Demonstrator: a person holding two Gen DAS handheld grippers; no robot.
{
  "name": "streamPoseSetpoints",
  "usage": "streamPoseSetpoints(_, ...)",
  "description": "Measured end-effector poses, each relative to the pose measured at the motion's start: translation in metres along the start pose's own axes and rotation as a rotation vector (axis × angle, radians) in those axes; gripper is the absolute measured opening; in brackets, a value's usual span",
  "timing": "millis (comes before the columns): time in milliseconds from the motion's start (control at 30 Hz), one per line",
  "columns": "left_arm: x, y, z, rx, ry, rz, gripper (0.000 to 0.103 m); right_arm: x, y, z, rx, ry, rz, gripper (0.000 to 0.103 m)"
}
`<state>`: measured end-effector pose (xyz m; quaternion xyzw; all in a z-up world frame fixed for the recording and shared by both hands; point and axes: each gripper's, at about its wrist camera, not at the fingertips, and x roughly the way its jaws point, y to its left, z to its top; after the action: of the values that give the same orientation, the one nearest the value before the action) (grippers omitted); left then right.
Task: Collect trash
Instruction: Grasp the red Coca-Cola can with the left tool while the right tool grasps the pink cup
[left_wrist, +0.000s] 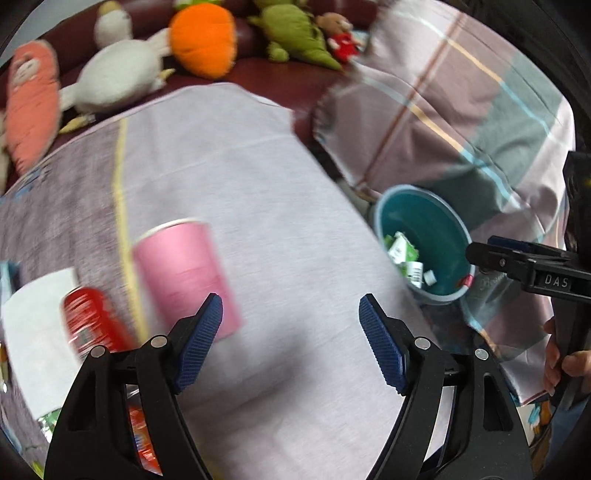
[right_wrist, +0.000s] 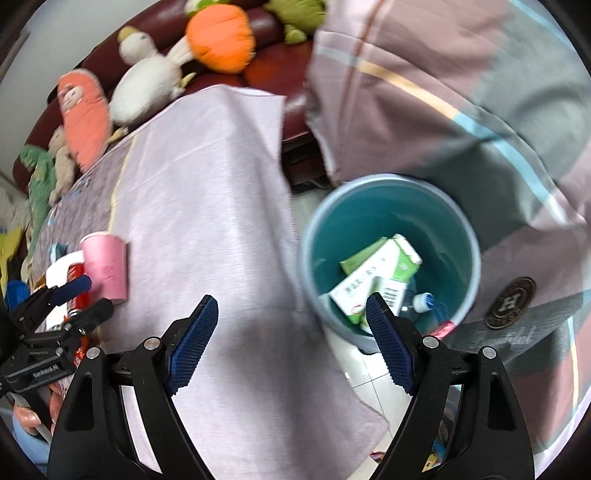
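A pink paper cup (left_wrist: 186, 273) stands on the lilac tablecloth (left_wrist: 258, 206), just ahead and left of my open, empty left gripper (left_wrist: 290, 339). A red can (left_wrist: 90, 319) and white tissue (left_wrist: 33, 332) lie left of it. A teal trash bin (right_wrist: 391, 254) sits on the floor right of the table, holding green-white cartons (right_wrist: 380, 273) and a small bottle (right_wrist: 423, 301). My right gripper (right_wrist: 291, 339) is open and empty over the table edge next to the bin. The bin (left_wrist: 424, 240) and right gripper (left_wrist: 480, 253) show in the left view; the cup (right_wrist: 105, 266) and left gripper (right_wrist: 85, 295) in the right view.
Plush toys, among them an orange pumpkin (left_wrist: 203, 38), a white goose (left_wrist: 118, 74) and a salmon carrot (left_wrist: 31, 107), lie on the dark red sofa (left_wrist: 280, 81) behind the table. A plaid blanket (left_wrist: 461, 122) drapes beside the bin. Snack wrappers (left_wrist: 142, 435) lie near the left gripper base.
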<state>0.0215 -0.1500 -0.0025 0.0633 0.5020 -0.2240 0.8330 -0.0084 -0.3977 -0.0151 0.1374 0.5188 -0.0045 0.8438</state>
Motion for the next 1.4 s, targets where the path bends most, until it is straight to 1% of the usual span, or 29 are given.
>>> streamPoseSetpoints(133, -0.016, 0.036, -0.010, -0.069, -0.023, 0.020, 0.077, 0.005, 0.033, 0.004, -0.052, 0.016, 0.004, 0.079)
streamPoseSetpoints(267, -0.028, 0.073, -0.022, -0.149, -0.049, 0.024, 0.078, 0.013, 0.070, 0.006, -0.114, 0.035, 0.017, 0.079)
streamPoseSetpoints(567, -0.038, 0.148, -0.048, -0.270, -0.073, 0.042, 0.078, 0.037, 0.153, 0.009, -0.241, 0.086, 0.076, 0.079)
streamPoseSetpoints(633, -0.037, 0.161, -0.051, -0.293, -0.069, 0.040, 0.078, 0.045, 0.172, 0.011, -0.263, 0.103, 0.101, 0.079)
streamPoseSetpoints(767, -0.037, 0.179, -0.056, -0.318, -0.070, 0.029, 0.078, 0.063, 0.200, 0.013, -0.297, 0.124, 0.118, 0.079)
streamPoseSetpoints(933, -0.034, 0.186, -0.057, -0.314, -0.067, 0.018, 0.078, 0.085, 0.222, 0.015, -0.324, 0.147, 0.141, 0.079)
streamPoseSetpoints(1233, -0.026, 0.189, -0.052, -0.312, -0.054, 0.011, 0.078, 0.119, 0.235, 0.019, -0.331, 0.196, 0.180, 0.079)
streamPoseSetpoints(1267, -0.025, 0.188, -0.051, -0.309, -0.051, 0.011, 0.078, 0.121, 0.235, 0.019, -0.333, 0.200, 0.188, 0.077)
streamPoseSetpoints(1333, -0.022, 0.184, -0.049, -0.306, -0.041, 0.007, 0.078, 0.122, 0.233, 0.018, -0.338, 0.208, 0.205, 0.055)
streamPoseSetpoints(1400, -0.018, 0.177, -0.047, -0.292, -0.031, 0.005, 0.078, 0.119, 0.225, 0.017, -0.324, 0.200, 0.221, 0.055)
